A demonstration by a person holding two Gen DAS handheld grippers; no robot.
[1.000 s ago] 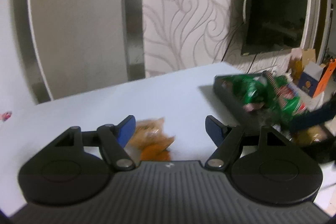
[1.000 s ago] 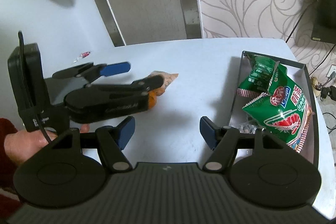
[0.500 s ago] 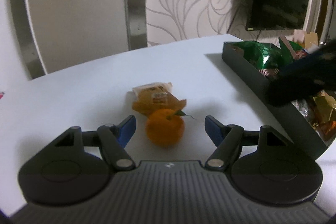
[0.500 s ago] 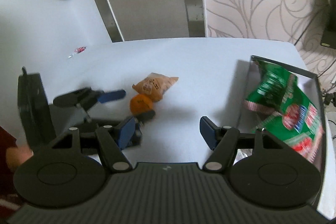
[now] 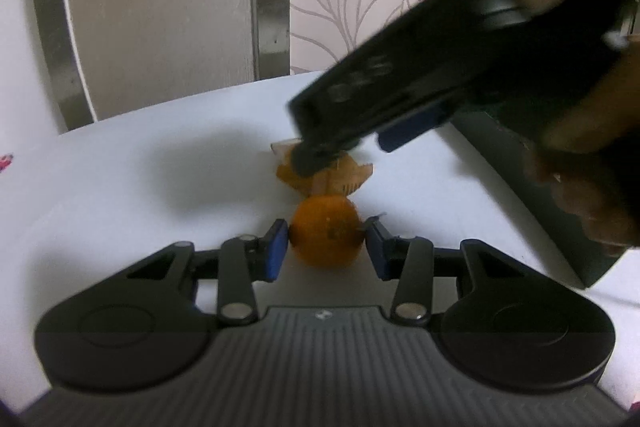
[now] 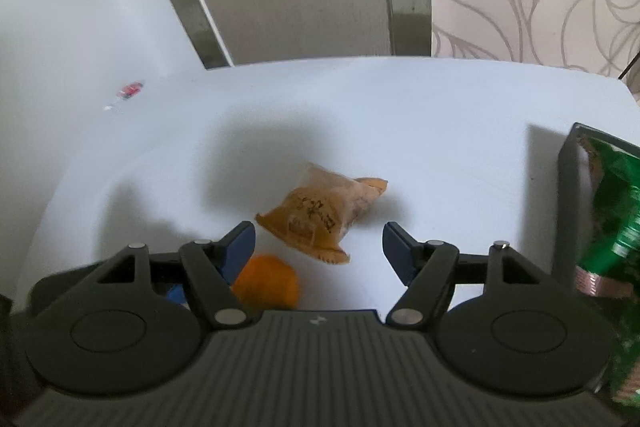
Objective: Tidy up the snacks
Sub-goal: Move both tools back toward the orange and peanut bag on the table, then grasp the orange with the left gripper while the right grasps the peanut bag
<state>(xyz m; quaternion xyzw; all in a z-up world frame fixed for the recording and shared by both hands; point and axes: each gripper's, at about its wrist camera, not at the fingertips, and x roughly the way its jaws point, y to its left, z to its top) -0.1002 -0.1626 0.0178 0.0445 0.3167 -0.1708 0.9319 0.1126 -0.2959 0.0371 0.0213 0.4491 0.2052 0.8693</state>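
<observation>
Round orange [image 5: 325,237], crinkled snack packet [image 6: 320,217] beside

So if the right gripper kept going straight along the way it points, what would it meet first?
Most likely the orange snack packet: it lies on the white table just ahead of the right gripper, between the lines of its open jaws. The mandarin sits nearer but off to the left side. Depth is hard to judge.

orange mandarin [image 5: 325,237], green bag [image 6: 616,211], white table [image 6: 440,115]
</observation>
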